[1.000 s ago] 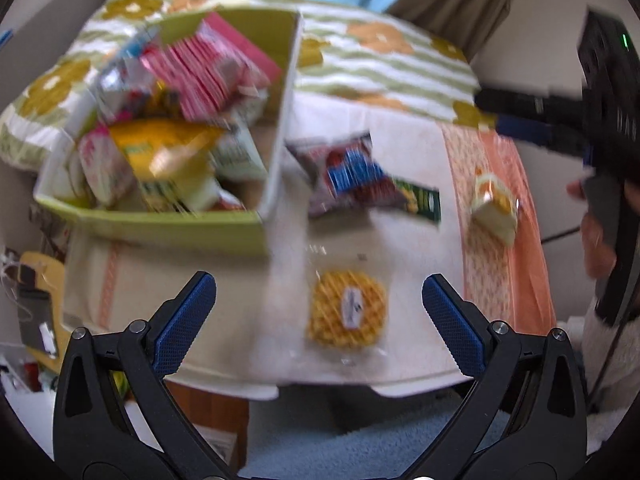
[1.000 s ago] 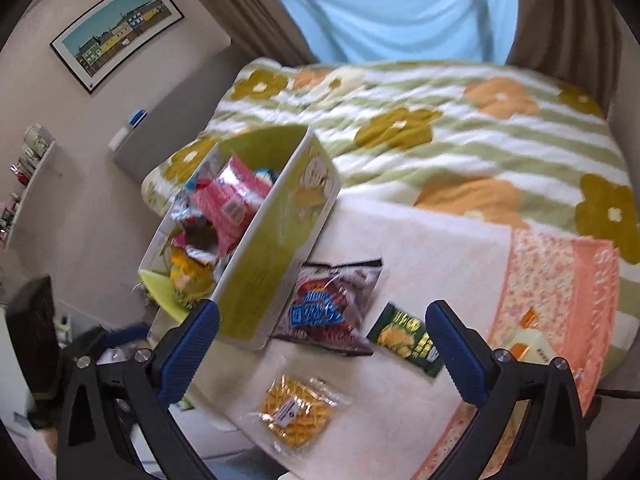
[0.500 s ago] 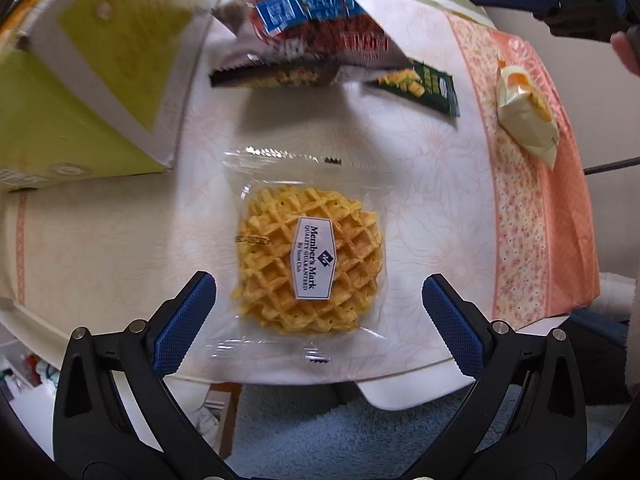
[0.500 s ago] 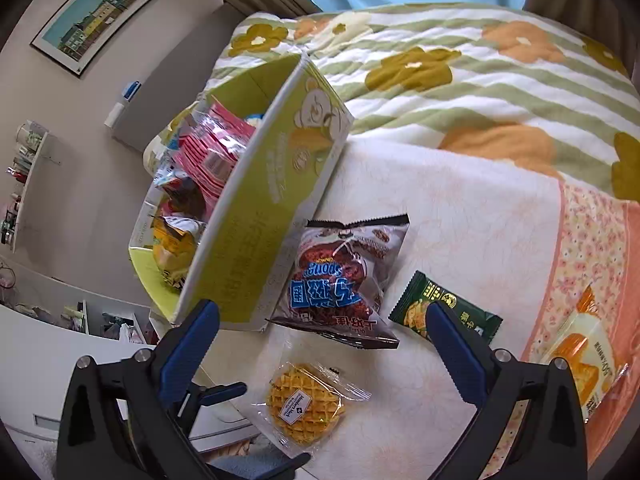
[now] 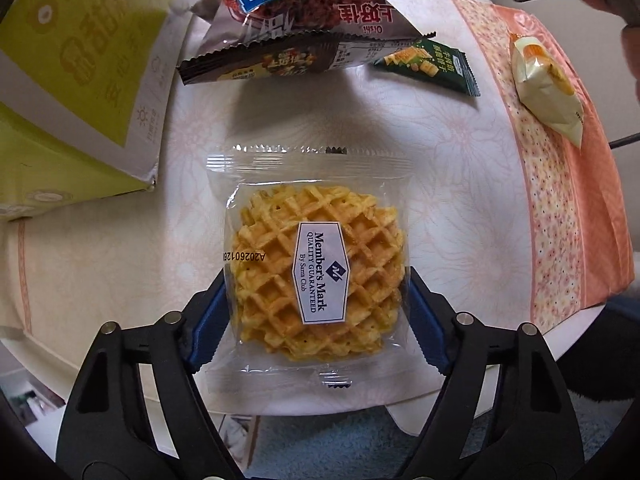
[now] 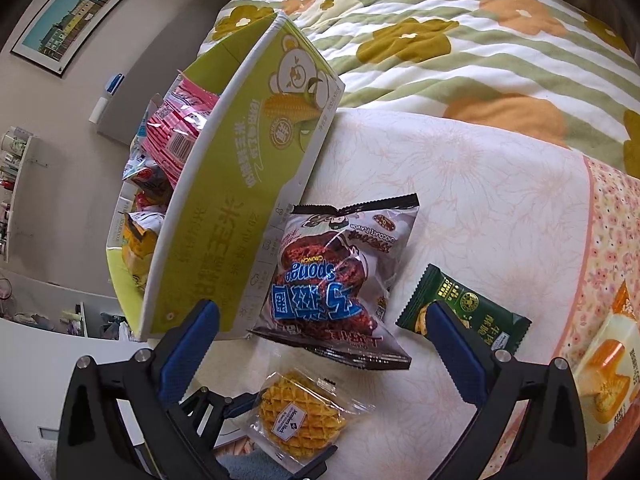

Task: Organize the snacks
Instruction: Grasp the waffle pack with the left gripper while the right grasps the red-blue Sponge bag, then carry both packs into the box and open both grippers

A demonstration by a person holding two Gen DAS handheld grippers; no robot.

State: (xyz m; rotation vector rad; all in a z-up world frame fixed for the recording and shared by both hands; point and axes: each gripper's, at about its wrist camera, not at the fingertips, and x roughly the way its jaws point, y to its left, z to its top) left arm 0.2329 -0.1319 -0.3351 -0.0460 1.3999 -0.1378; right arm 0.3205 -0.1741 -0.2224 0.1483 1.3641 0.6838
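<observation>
We had the left tool (image 5: 316,312) down low with its blue pads pressed against both sides of the waffle packet (image 5: 310,276), pinching it near the front edge of the table (image 5: 460,152); the clear wrapper still lay flat on the floral cloth as far as we could tell. From the right wrist view the same waffle packet (image 6: 302,420) showed up below our right tool (image 6: 320,344), which hung above the table with its fingers spread wide and nothing between them. Just past the waffle sat the chocolate sponge crunch bag (image 5: 296,32), leaning against the yellow-green snack box (image 6: 224,216); the box already had pink and yellow packets inside it. Right beside the bag lay a small dark green packet (image 5: 430,66), touching its corner; further right, on the orange patterned strip of cloth, was a pale cake packet (image 5: 548,92), well apart from the rest.
</observation>
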